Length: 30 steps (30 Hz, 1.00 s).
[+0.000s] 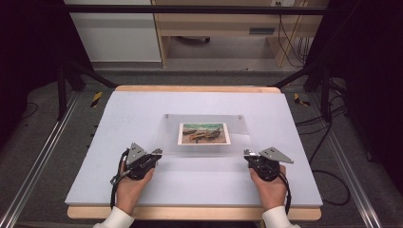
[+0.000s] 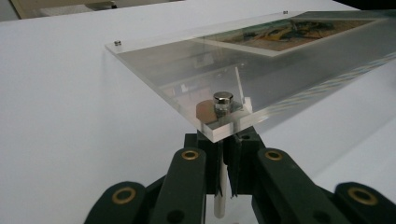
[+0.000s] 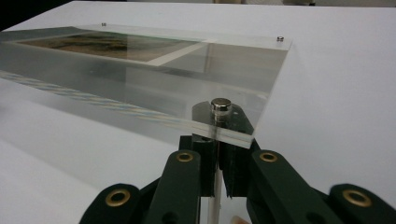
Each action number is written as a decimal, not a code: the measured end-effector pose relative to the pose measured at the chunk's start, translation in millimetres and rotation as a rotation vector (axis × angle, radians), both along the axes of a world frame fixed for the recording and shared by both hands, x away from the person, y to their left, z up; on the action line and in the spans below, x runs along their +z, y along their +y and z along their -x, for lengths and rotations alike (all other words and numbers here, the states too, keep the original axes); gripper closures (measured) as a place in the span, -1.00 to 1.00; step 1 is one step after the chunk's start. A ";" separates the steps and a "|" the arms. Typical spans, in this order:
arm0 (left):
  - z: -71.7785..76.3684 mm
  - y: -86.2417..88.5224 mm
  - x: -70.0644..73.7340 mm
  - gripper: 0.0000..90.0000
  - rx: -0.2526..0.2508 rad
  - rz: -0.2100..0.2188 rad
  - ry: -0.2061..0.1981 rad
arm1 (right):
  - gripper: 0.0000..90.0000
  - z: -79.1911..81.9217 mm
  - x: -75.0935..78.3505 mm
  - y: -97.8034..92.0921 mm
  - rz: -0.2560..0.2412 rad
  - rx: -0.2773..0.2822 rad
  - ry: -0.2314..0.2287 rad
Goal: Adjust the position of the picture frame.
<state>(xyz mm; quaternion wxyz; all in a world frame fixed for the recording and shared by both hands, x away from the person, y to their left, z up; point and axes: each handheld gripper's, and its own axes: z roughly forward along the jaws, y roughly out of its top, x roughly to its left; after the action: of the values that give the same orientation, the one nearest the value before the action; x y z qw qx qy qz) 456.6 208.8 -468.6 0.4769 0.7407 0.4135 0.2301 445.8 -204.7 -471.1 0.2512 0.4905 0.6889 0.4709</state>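
A clear acrylic picture frame [image 1: 207,124] lies at the table's middle, with a boat painting [image 1: 203,133] inside it and small metal studs at its corners. My left gripper [image 1: 157,153] is at the frame's near left corner. In the left gripper view its jaws stand closed together just under that corner [image 2: 224,126] and its stud [image 2: 222,99], with a thin white sliver between them. My right gripper [image 1: 247,153] is shut the same way under the near right corner [image 3: 229,133]. The frame's near edge looks raised off the table.
The white tabletop [image 1: 119,123] has bare room all around the frame. Its wooden front edge [image 1: 190,213] is near the person's sleeves. Metal rails [image 1: 38,156] run along both sides, and cables [image 1: 328,142] lie on the floor at the right.
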 end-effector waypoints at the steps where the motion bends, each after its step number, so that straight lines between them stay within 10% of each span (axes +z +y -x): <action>1: 0.2 0.0 -0.8 0.87 0.002 0.003 0.006 | 0.90 0.2 -0.6 0.1 0.001 0.000 0.003; 30: 2.8 -1.6 -7.0 0.88 -0.007 0.000 0.048 | 0.89 0.6 -7.5 -3.1 0.004 0.014 0.055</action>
<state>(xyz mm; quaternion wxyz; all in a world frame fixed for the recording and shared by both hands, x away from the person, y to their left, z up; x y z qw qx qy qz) 453.9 207.2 -475.6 0.4676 0.7474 0.4223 0.2106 445.2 -207.8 -478.6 0.2298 0.4980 0.6998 0.4576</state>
